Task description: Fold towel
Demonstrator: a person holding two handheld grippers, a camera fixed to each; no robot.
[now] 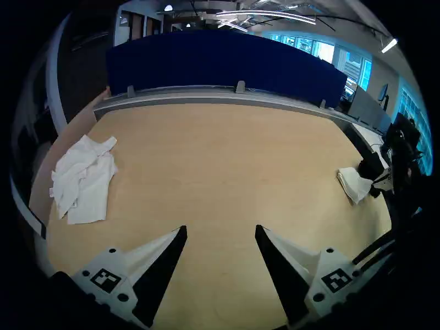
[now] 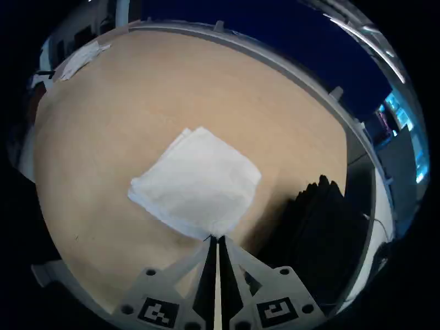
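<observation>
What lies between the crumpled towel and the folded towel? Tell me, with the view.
Bare wooden tabletop lies between the crumpled towel and the folded towel, in the left gripper view.

The left white-and-black two-finger claw (image 1: 220,226) hovers with its jaws spread wide. The right claw (image 2: 217,238) is pinched closed on the corner of the folded white towel (image 2: 198,187).

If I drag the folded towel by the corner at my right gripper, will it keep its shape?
Probably not. The folded towel is soft cloth in stacked layers, so they may shift apart. The right gripper is closed at one corner, so a lift would likely let the rest droop. It looks light and should slide on the smooth table.
</observation>
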